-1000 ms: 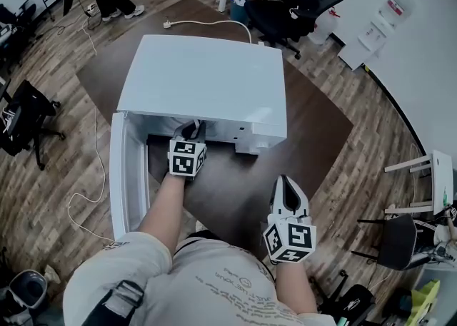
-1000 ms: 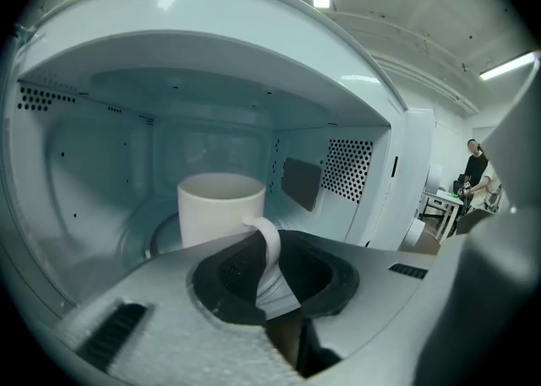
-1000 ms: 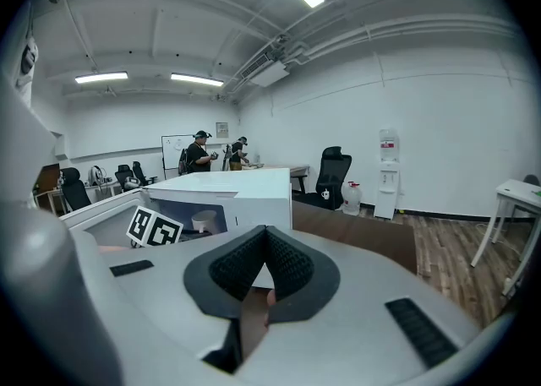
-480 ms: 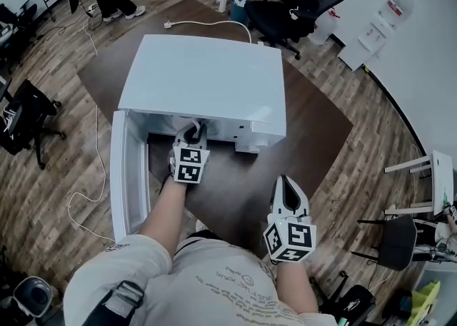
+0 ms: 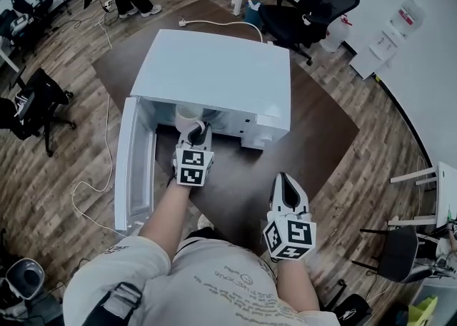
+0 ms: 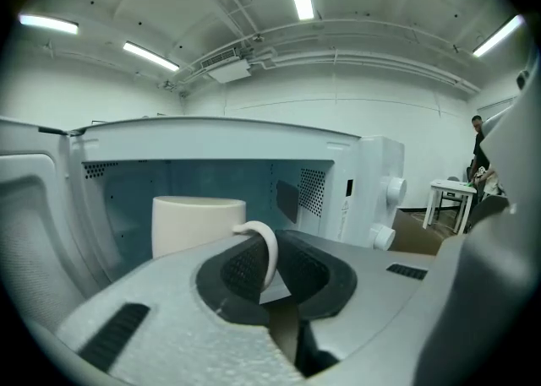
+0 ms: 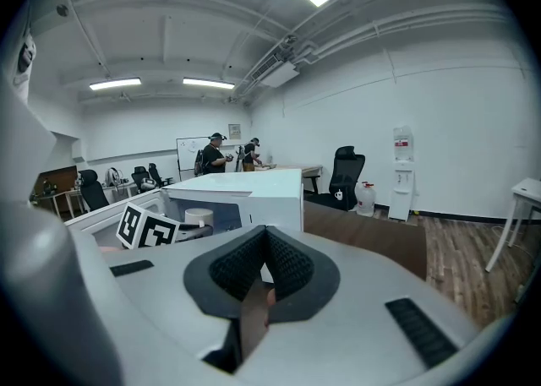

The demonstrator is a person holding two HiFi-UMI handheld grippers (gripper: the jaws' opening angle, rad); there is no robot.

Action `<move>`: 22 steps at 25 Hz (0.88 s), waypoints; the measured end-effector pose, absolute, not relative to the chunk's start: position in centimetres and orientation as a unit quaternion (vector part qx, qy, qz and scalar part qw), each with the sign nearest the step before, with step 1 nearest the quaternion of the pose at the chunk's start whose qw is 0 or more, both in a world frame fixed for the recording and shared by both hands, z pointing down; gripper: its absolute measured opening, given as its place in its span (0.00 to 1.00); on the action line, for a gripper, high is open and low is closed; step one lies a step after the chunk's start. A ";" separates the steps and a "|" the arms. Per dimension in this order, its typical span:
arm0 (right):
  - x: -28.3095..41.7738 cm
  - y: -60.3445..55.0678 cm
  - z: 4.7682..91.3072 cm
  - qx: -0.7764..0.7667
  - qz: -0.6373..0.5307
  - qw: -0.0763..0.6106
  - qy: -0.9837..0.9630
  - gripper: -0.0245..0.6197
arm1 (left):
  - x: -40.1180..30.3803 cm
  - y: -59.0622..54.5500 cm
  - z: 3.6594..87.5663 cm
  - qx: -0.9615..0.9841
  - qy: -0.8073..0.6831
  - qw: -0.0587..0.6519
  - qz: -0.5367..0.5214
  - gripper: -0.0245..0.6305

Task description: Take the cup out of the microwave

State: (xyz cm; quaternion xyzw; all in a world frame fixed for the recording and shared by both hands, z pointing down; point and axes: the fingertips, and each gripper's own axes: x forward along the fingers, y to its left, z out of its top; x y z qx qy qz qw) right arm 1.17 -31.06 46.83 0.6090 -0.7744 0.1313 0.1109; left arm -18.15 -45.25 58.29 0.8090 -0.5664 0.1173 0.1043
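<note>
Cup (image 6: 199,224): cream-coloured, upright, inside the microwave (image 5: 214,75) at the left part of the cavity, close to the open front. The left gripper (image 6: 269,262) has its jaws closing on the cup's handle (image 6: 267,245), which stands between the ribbed pads and is pinched there.

Hidden or cut off: in the left gripper view the gripper body covers the cup's base and the cavity floor, so contact between cup and floor cannot be determined. In the head view only part of the cup's rim shows below the front edge of the microwave top. The lower end of the handle disappears between the pads.

Clearances: a gap shows between the cup rim and the cavity roof. The perforated right cavity wall is well apart from the cup. The door (image 5: 136,167) is swung fully out to the left. The brown table (image 5: 321,125) extends from the microwave front toward the person.

The right gripper (image 5: 285,183) hovers over the table, to the right and well apart from the microwave, jaws together on nothing.
</note>
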 end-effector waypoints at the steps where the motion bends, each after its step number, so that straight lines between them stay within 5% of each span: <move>1: 1.1 -30.8 46.8 0.604 0.131 0.110 -0.779 0.06 | -17.8 -44.5 58.0 0.809 -0.566 0.106 0.117 0.09; 22: 4.5 -25.8 44.5 0.543 0.134 0.042 -0.828 0.06 | -4.2 -28.6 47.5 0.846 -0.520 0.074 0.092 0.09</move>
